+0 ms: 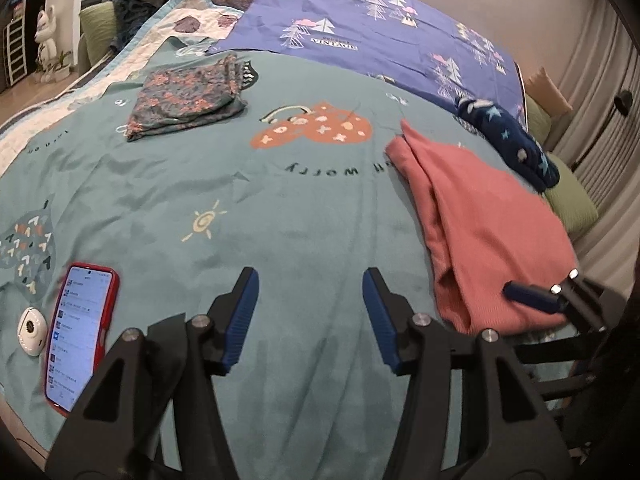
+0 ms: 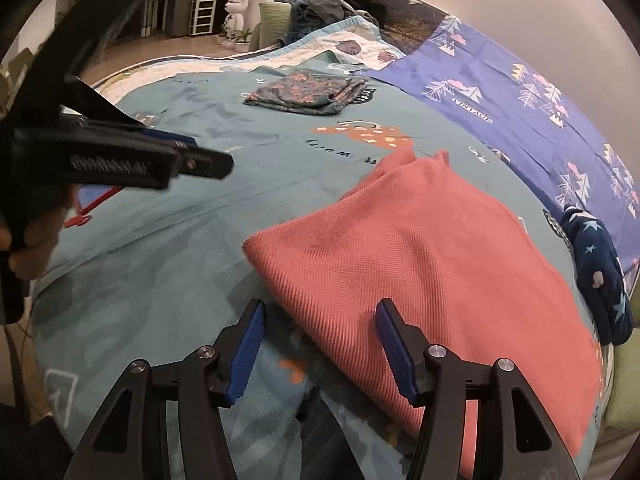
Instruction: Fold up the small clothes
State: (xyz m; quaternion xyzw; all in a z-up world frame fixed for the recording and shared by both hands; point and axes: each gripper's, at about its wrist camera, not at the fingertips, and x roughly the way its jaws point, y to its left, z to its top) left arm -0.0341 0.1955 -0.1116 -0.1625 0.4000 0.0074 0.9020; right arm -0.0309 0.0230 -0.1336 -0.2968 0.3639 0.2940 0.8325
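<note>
From the left wrist view, the pink garment (image 1: 480,232) is lying on the bed (image 1: 280,208), to the right of the left tool (image 1: 310,316) and close to the right edge of the bed. Its long axis is running from the near right edge toward the middle of the bed. The left tool is hanging over bare bed cover, with both blue pads apart and nothing between them; it is holding nothing. At the right side of this view the right tool (image 1: 536,292) is reaching over the near end of the pink garment. Two other small clothes are lying there: a floral garment (image 1: 188,104) toward the far left, and a dark blue starred garment (image 1: 512,140) at the right edge.

From the right wrist view, the pink garment (image 2: 420,272) is lying directly in front of the right tool (image 2: 320,348), and its near edge is passing between the two pads. The pads are standing apart and are not pressing the cloth. The right hand is clearly nearer to the garment. The left tool (image 2: 188,160) is standing well apart to the left.
</note>
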